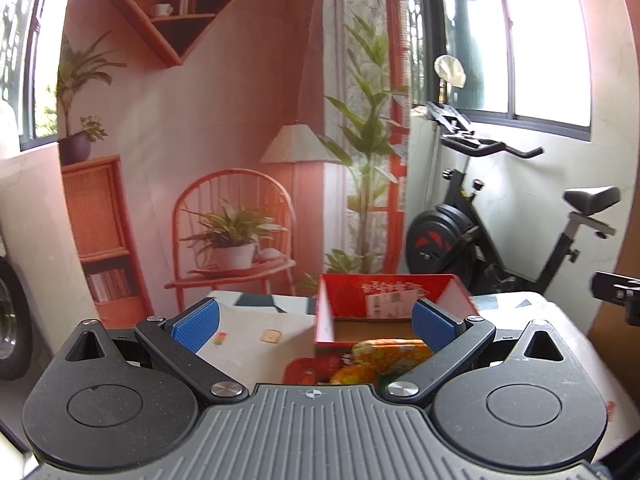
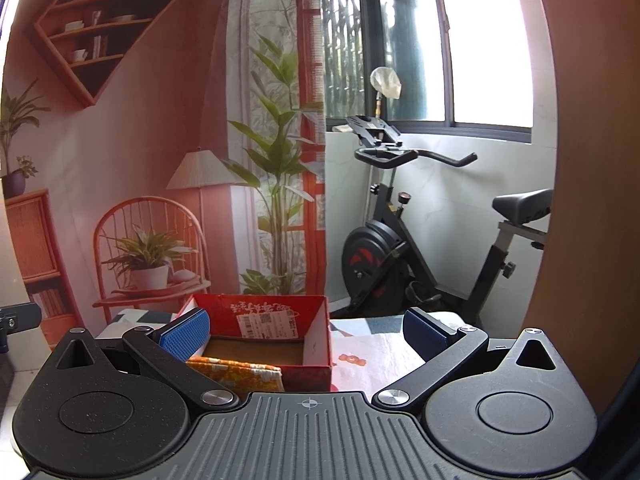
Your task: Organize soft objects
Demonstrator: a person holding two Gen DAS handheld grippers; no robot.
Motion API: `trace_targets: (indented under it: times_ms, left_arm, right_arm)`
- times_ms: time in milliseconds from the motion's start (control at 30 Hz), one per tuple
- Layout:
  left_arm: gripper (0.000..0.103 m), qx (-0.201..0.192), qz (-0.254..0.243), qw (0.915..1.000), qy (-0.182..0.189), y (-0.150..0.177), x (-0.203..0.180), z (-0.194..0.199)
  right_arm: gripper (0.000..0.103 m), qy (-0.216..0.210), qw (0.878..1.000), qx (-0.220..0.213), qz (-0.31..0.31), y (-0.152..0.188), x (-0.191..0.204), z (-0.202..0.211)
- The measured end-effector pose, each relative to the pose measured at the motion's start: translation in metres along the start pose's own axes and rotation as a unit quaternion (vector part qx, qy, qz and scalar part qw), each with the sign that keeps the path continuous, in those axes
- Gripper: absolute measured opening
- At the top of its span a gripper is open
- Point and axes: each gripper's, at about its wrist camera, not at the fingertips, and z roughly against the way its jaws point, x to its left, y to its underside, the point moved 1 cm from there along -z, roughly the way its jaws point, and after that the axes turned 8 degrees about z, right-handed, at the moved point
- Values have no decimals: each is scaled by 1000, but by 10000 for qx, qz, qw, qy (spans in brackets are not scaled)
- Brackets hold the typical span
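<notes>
Now both grippers, left [image 1: 316,322] and right [image 2: 306,330], gape wide and empty; the cloth [image 1: 390,354] lies just before the box [image 2: 316,344]. Close squarely on its middle, then lift clear of the box's wall.

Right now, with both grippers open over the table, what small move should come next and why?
Probably lower the left gripper onto the orange floral cloth and close. The cloth lies folded just in front of the red box, between the open jaws, not yet gripped. The box floor looks bare, so it can take the cloth. The right gripper is open too, holding nothing.
</notes>
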Motion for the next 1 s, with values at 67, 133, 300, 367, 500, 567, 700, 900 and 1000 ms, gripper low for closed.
trace_targets:
  times_ms: [67,133,300,367,500,567,700,900,1000]
  left_arm:
    - [103,-171,-40,9996,-229,5,1,-7]
    - [103,-373,8,9987,-345,9,5,-20]
    - [103,16,152,9991,-403,32,15,-58]
    - [103,456,13,9980,-436,51,14,-73]
    - [103,1050,-188,9933,-435,85,5,-104]
    - [103,1102,-66,9934,-310,90,10,-122]
    - [101,1341,8,9907,-219,102,24,-152]
    - [81,2140,396,9760,-72,128,37,-193]
    - [78,2386,472,9700,-21,143,37,-204]
  right_arm:
    - [103,-150,9998,-95,-21,22,0,-10]
    - [103,-327,9989,-342,-54,37,-2,-18]
    - [103,-251,9991,-338,-59,69,-4,-48]
    - [102,-270,9995,-129,-68,81,-5,-65]
    - [103,-494,9983,293,-19,107,-3,-94]
    - [103,-473,9978,446,142,118,1,-108]
    - [103,-463,9954,809,210,140,4,-131]
    - [91,-600,9890,1343,135,165,-2,-168]
    - [86,-692,9853,1558,89,175,0,-182]
